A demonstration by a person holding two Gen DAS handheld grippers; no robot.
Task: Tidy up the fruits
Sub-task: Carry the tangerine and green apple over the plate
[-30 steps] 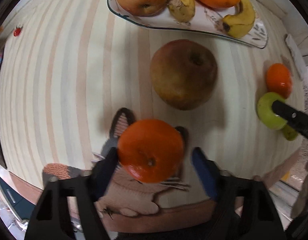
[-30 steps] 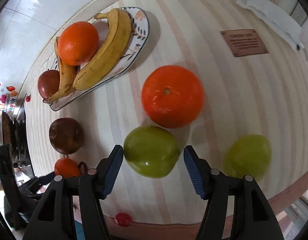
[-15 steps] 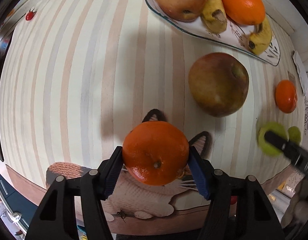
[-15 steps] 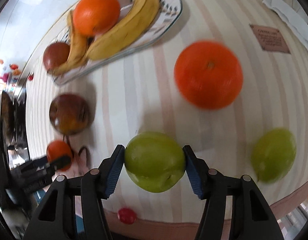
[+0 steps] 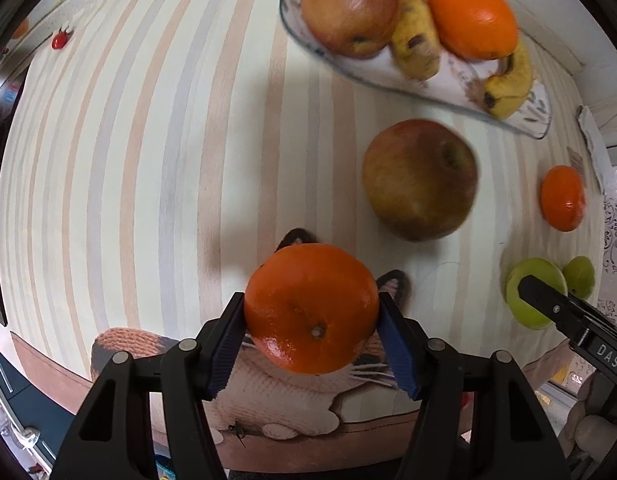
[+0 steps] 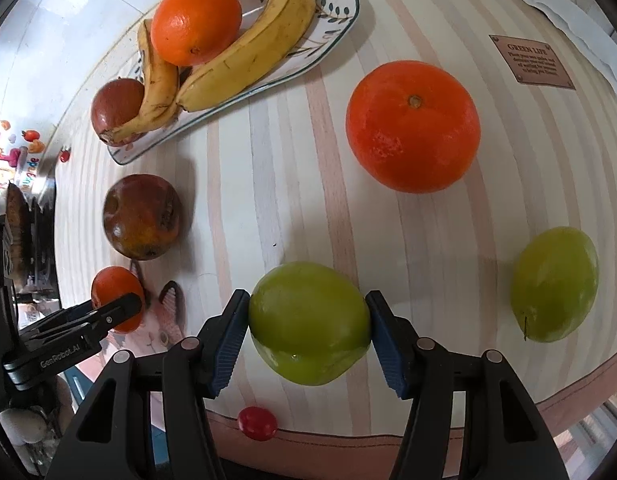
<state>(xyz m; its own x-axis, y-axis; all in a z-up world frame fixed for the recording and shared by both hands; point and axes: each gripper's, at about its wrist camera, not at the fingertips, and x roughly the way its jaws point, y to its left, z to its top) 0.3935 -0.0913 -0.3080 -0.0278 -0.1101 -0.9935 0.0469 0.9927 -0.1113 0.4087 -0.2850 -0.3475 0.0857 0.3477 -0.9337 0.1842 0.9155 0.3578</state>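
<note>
Left wrist: left gripper (image 5: 311, 326) clamps mandarin (image 5: 311, 309), right gripper (image 6: 306, 326) clamps green apple (image 6: 308, 322); pickup step, next carry both to plate (image 6: 340, 0).

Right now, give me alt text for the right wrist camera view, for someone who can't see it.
The right gripper clamps a green apple over a striped tablecloth. Ahead lie a large orange, a second green apple, a dark red apple, and a plate of bananas.
</note>
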